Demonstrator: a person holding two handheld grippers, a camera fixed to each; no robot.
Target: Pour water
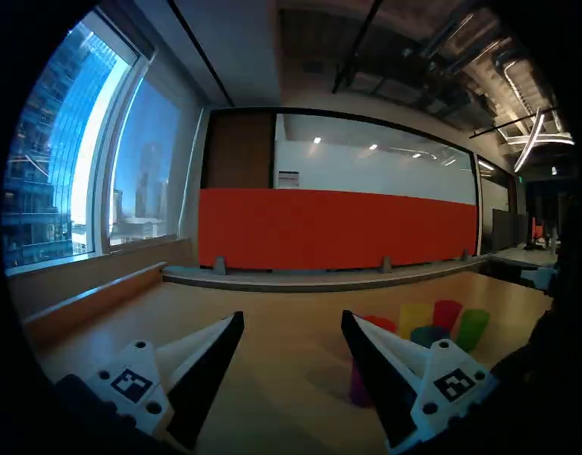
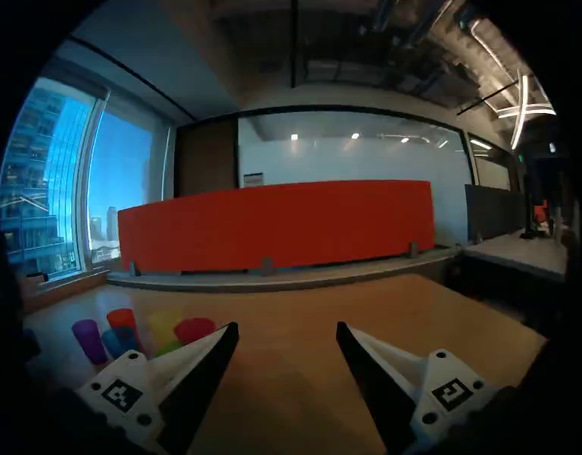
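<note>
A cluster of coloured plastic cups stands on the wooden table. In the left gripper view the yellow cup, red cup, green cup and a teal cup sit right of my left gripper, partly behind its right finger; a purple cup stands nearer. My left gripper is open and holds nothing. In the right gripper view the cups, among them a purple cup and an orange-red cup, stand at the lower left, beside my right gripper, which is open with nothing between its fingers.
The wooden table stretches ahead to a red divider panel at its far edge. Large windows run along the left. Another desk stands to the right.
</note>
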